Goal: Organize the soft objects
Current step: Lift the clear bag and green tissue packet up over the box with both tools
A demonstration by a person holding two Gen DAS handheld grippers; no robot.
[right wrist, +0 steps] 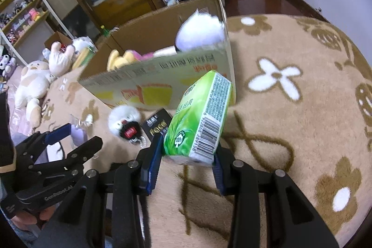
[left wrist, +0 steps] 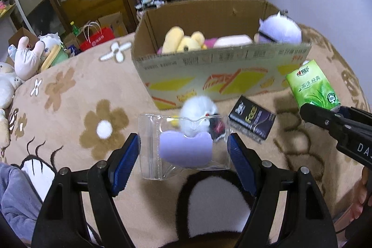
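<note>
Left wrist view: clear pouch (left wrist: 184,145) with a purple sponge inside, pinched at its edges between the wide-set pads of the left gripper (left wrist: 183,155), short of the cardboard box (left wrist: 220,66). Right gripper (right wrist: 186,169) clamps the green tissue pack (right wrist: 200,117) by its bottom end, also short of the box. Risks: slick pouch slipping out; tall pack pivoting, clipping the rim.

Home bedroom: blanket (left wrist: 69,94), plush toys (right wrist: 34,83).
</note>
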